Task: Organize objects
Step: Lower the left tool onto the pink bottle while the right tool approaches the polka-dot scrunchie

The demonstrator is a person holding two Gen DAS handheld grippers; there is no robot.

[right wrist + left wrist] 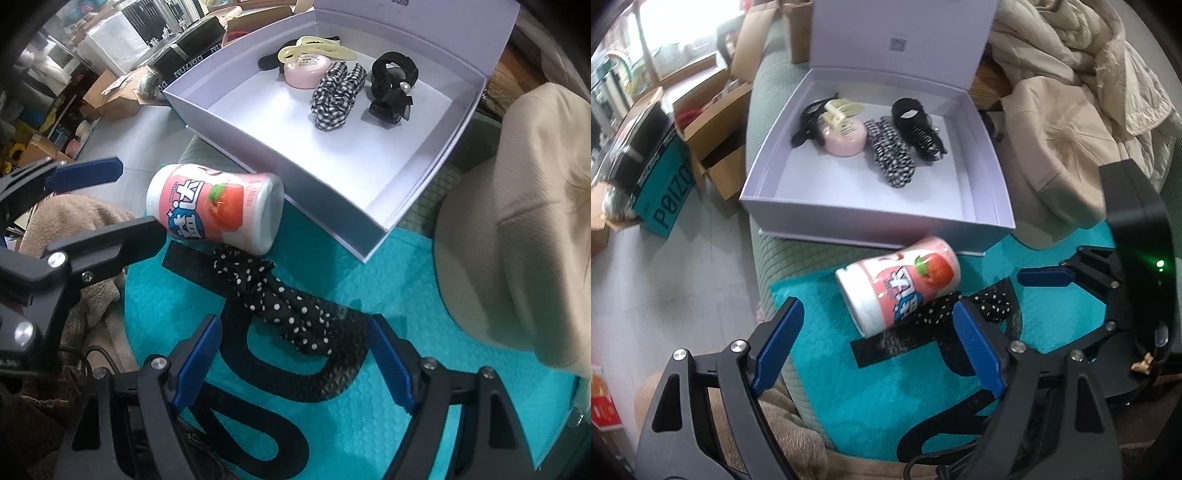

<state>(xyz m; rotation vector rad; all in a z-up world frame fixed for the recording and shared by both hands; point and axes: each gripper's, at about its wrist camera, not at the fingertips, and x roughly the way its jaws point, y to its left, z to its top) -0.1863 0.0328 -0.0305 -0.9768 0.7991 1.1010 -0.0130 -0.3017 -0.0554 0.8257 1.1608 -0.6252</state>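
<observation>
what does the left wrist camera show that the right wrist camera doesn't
Left only: a teal carton on the floor and a rumpled beige quilt. Right only: the polka-dot scrunchie in full, between the open right gripper fingers. Both: the open box of hair accessories, the gum bottle lying on its side, the teal mat, and the open left gripper.

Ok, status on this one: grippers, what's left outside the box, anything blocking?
Left gripper and right gripper open, empty. Gum bottle and polka-dot scrunchie outside the box. Nothing blocking.
</observation>
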